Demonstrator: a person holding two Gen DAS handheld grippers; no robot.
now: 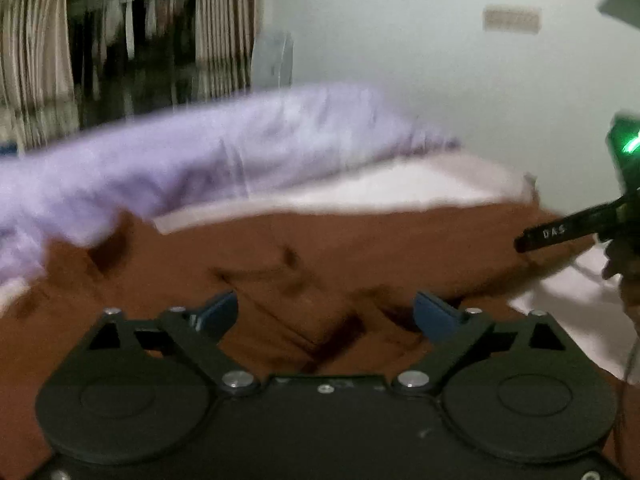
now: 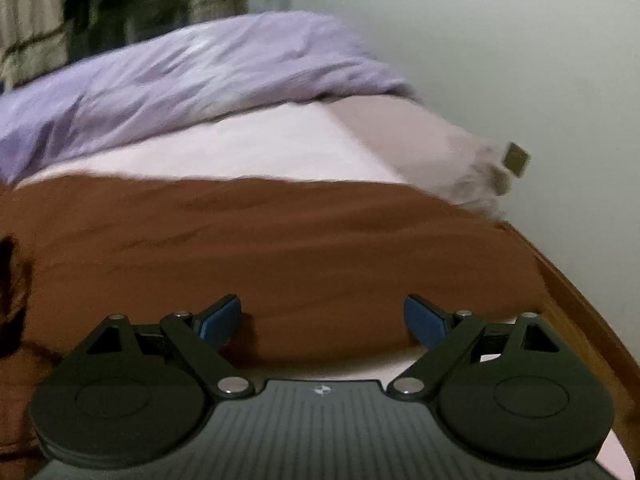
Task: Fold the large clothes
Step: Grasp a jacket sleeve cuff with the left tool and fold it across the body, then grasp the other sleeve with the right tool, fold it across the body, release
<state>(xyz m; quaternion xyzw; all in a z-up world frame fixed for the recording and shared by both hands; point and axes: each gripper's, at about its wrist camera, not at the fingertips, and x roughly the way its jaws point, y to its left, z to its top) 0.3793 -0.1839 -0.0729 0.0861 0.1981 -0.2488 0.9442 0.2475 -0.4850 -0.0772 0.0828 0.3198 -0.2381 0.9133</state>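
A bed (image 2: pixel 280 148) with a pale pink sheet stands against a plain light wall (image 2: pixel 480 60), with striped curtains (image 1: pixel 36 60) and a dark opening at the far left. A crumpled lilac blanket (image 2: pixel 168 80) lies heaped along the far side of the bed. The task's thing, a large brown garment (image 2: pixel 280 240), is spread over the near part of the sheet, smooth in the right wrist view and rumpled into folds in the left wrist view. The left claw (image 1: pixel 324 312) hangs just over those folds, its blue pads wide apart and nothing between them. The right claw (image 2: pixel 322 316) is also spread open and empty, low over the garment's near edge. A wooden bed frame (image 2: pixel 580 300) runs along the right.
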